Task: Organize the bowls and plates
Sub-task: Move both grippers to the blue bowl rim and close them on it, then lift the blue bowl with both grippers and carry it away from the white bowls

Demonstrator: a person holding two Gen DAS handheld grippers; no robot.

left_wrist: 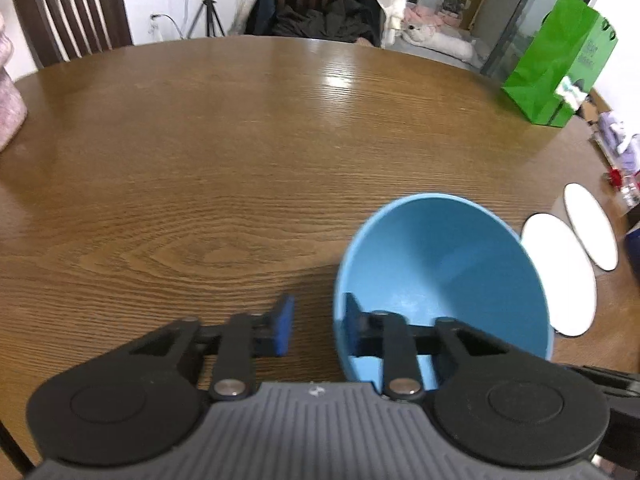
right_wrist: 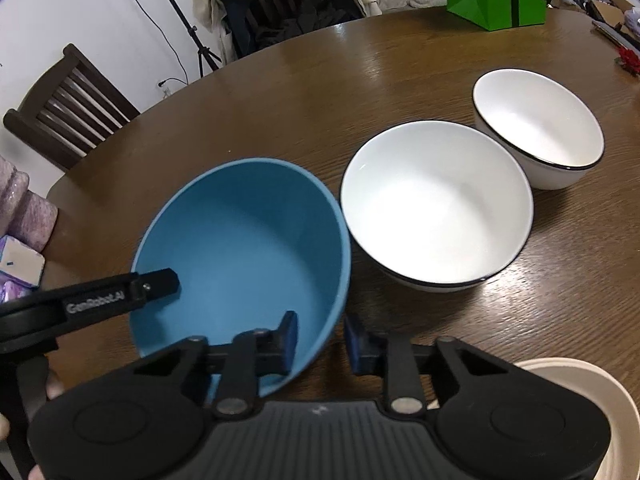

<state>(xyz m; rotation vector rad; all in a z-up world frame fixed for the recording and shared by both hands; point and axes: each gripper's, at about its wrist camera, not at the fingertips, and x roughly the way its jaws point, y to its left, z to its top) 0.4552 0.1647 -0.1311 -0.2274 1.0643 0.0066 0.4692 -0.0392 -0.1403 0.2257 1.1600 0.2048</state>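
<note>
A blue bowl stands on the round wooden table. My left gripper straddles the bowl's left rim, with one pad inside against the wall and the other close outside, shut on it. My right gripper straddles the near right rim in the same way, one pad inside and one outside, also shut on it. In the right wrist view, a finger of the left gripper reaches into the bowl from the left. Two white bowls with dark rims sit to the right of the blue one.
A cream dish lies at the near right edge. A green paper bag stands at the table's far right, with small clutter beside it. A dark wooden chair and a pink object are at the left.
</note>
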